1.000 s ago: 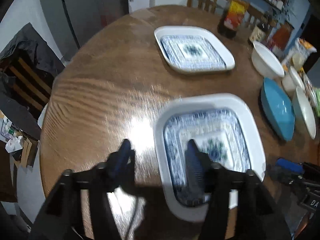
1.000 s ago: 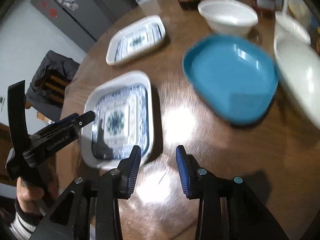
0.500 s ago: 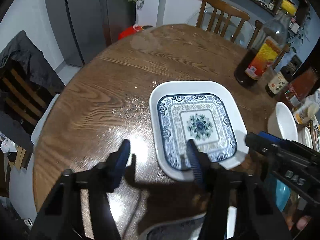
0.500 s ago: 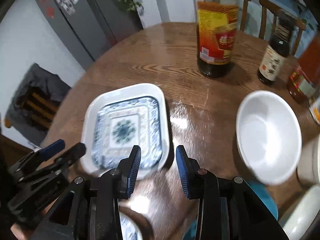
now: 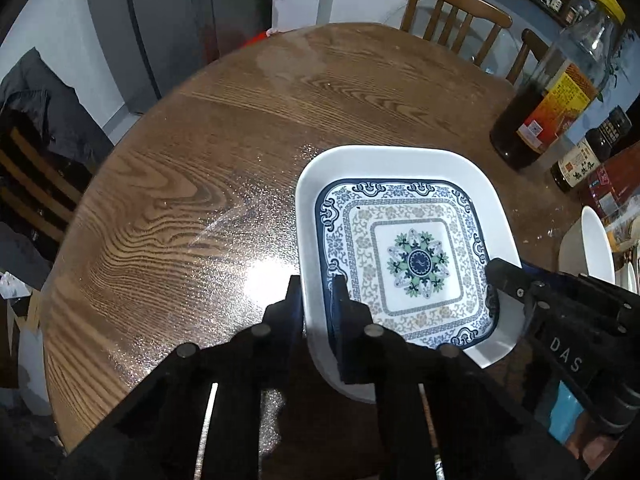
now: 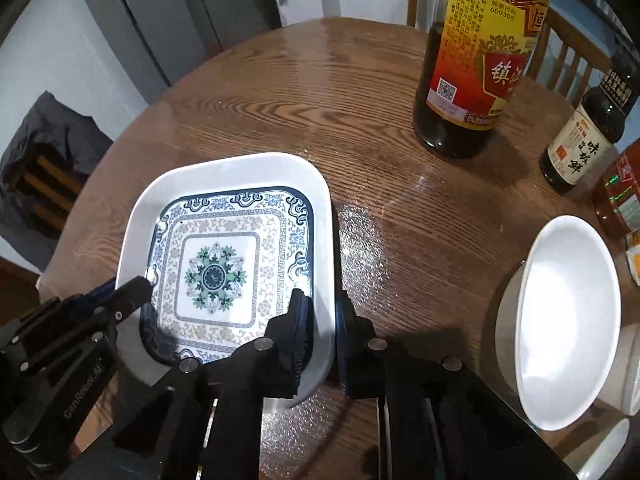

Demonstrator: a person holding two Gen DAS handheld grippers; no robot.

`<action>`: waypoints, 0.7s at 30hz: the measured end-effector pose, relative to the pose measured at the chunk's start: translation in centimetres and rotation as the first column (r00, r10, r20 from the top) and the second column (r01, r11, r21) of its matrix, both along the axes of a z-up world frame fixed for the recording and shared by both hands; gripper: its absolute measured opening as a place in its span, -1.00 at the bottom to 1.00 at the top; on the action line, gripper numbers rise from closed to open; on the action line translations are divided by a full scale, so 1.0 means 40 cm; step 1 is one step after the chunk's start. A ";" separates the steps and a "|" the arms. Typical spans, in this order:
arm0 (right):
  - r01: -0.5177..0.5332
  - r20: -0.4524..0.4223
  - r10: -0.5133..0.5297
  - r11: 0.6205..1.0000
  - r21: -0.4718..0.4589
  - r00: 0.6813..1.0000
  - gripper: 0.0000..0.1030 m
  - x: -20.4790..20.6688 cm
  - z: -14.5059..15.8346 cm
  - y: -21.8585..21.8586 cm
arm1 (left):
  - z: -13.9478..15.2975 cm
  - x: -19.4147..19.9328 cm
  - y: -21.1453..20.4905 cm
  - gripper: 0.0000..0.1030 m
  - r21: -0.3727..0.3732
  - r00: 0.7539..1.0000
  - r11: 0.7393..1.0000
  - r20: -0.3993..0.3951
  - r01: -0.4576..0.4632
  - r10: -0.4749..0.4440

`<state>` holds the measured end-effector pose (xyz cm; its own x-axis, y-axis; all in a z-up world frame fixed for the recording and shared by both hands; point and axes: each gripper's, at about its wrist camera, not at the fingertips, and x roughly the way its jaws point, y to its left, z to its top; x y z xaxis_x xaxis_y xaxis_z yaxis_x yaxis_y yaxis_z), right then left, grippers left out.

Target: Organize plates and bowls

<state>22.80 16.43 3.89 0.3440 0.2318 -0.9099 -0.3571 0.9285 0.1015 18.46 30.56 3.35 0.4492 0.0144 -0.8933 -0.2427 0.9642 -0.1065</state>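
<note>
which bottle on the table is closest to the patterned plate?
The big dark bottle with the red-yellow label; the smaller dark bottle stands farther right of the plate.

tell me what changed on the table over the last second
Both grippers left the nearer patterned plate and moved across the table to the farther square plate. The left gripper is closing its fingers on the plate's left rim; the right gripper has shut on its right rim. The plate itself has not moved, and the white bowl and big dark bottle stayed where they were.
</note>
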 end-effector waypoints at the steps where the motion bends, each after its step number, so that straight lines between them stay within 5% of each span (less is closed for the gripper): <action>1: 0.001 -0.005 -0.001 1.000 0.011 1.000 -0.77 -0.003 0.004 -0.004 | 0.006 -0.006 0.000 -0.75 0.003 1.000 1.000 0.004 0.005 -0.005; 21: -0.034 0.025 0.031 0.989 0.144 0.999 -0.77 -0.357 0.102 -0.100 | 0.133 -0.307 -0.077 -0.76 0.077 0.994 0.996 0.098 0.049 -0.057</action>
<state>8.51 12.41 7.96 0.3541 0.3717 -0.8582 -0.3906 0.8925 0.2254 6.20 27.48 8.67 0.5379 0.0528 -0.8413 -0.1827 0.9816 -0.0552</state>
